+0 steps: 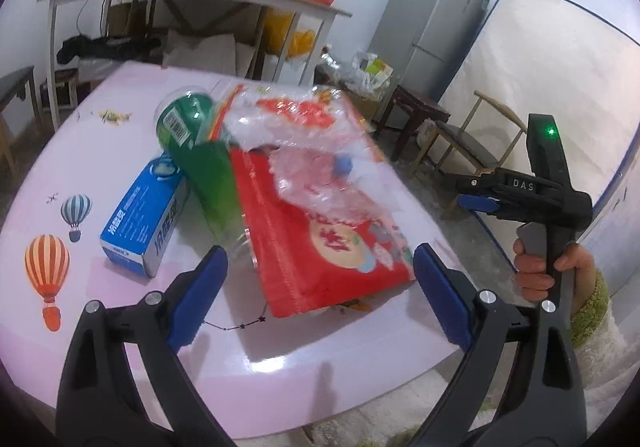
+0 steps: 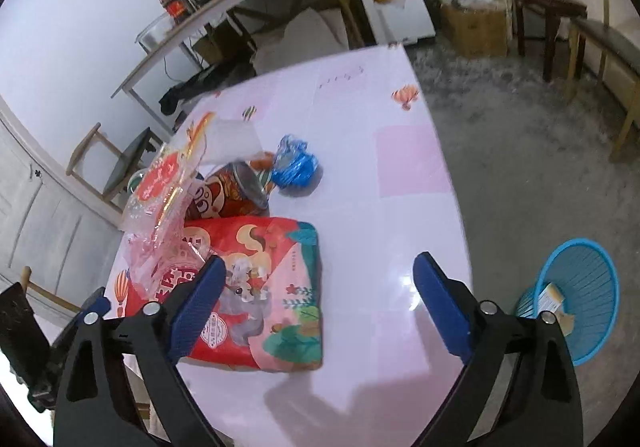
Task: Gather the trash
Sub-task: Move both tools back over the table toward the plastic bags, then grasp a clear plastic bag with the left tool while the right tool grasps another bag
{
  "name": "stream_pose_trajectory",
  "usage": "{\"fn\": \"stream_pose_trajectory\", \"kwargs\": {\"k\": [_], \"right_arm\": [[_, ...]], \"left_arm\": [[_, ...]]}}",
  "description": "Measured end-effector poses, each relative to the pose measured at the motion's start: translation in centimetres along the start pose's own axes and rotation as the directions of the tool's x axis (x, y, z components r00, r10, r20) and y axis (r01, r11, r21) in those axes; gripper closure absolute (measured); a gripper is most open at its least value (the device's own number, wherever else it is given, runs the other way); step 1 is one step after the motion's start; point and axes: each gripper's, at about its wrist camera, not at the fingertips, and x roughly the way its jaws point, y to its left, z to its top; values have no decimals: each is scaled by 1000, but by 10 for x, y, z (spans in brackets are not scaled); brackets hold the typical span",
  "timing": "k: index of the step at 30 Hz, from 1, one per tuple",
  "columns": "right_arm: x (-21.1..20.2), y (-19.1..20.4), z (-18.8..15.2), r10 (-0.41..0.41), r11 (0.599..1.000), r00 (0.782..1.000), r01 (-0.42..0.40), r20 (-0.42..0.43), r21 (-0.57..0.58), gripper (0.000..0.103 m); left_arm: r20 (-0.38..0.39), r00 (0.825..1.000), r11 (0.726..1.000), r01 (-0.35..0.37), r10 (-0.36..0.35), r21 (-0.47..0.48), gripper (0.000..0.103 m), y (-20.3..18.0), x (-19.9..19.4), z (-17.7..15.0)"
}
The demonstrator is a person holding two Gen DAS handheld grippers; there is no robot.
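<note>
- While both grippers hang over the pink table (image 2: 360, 95), neither has hold of anything.
- Left gripper (image 1: 320, 267): its blue pads stand wide apart, with the near end of a red snack bag (image 1: 320, 247) lying on the tabletop between and just beyond them; the pads do not touch it.
- Right gripper (image 2: 318, 275): spread wide as well, hanging above the tabletop. Its left pad overlaps the edge of the red snack bag in the right wrist view, but I cannot tell that it touches; bare table shows between the fingers.
- In the left wrist view the right gripper shows off to the side beyond the table edge, a hand (image 1: 536, 267) with a green cuff wrapped round its handle.
- Trash is piled together on the table: a crumpled clear wrapper with red print (image 1: 304, 151) lies on top of the red snack bag, a green plastic bottle (image 1: 200, 159) on its side beside the bag, and a blue carton (image 1: 144, 219) against the bottle.
- From the right side, a red tube can (image 2: 232, 191) lies on its side behind the bag, with a scrunched blue foil wrapper (image 2: 296, 167) just beside its open end.
- A blue wastebasket (image 2: 576, 295) stands on the floor beside the table, with a piece of card already inside.
</note>
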Motion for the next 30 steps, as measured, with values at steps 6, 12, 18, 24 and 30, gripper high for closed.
{"fn": "stream_pose_trajectory", "kwargs": {"k": [6,12,18,24,30], "right_arm": [[16,17,18,120,992,992,-118,-31,44,15],[23,35,40,294,952,956,-292,-15,88,17],[32,62,52,339,940,940,-337,-35,51,28],[51,79,52,330,944,939,-330,-92,18,49],[63,78,47,342,940,931,-342,-130,23,68]], "left_arm": [[49,999,1000,16,-17,17,22,12,4,12],[116,993,998,37,-30,-54,30,42,8,57],[36,999,993,17,-13,-121,44,65,39,86],[-31,998,981,57,-63,-186,52,75,57,87],[13,980,943,197,-201,-267,56,82,54,82]]}}
